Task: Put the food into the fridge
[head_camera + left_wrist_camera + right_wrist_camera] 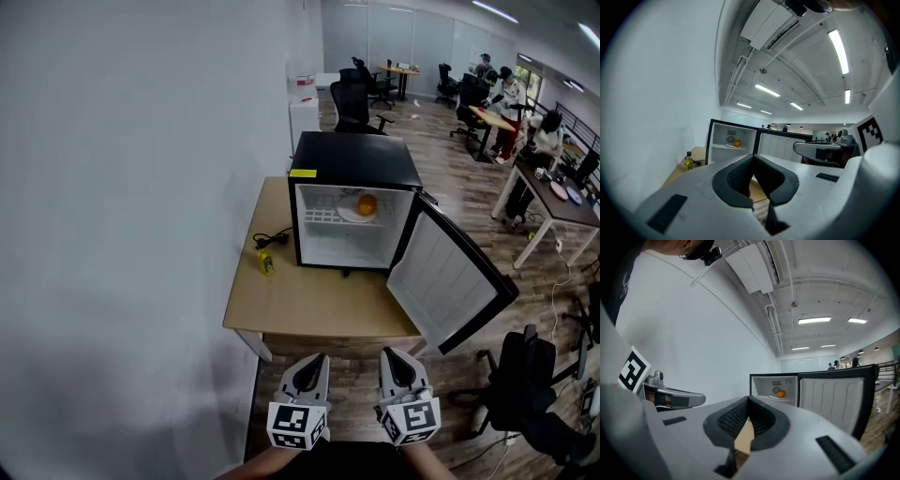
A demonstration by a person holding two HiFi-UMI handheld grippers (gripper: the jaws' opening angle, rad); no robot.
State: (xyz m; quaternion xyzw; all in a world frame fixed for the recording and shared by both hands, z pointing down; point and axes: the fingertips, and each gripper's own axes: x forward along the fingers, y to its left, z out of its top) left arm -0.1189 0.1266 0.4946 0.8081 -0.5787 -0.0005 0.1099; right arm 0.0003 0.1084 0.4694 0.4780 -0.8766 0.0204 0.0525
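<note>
Your left gripper point(315, 360) and right gripper point(390, 356) sit side by side at six o'clock. Each has its jaws pressed together with nothing between them. Past them, the wooden table point(309, 305) carries a small yellow bottle point(266, 262) at eleven o'clock, just beside a black cable point(272, 240). At twelve stands the black fridge point(354, 159), its door point(448, 281) swung open toward two o'clock. The orange point(367, 203) lies on a white plate point(347, 215) on the fridge's upper shelf.
</note>
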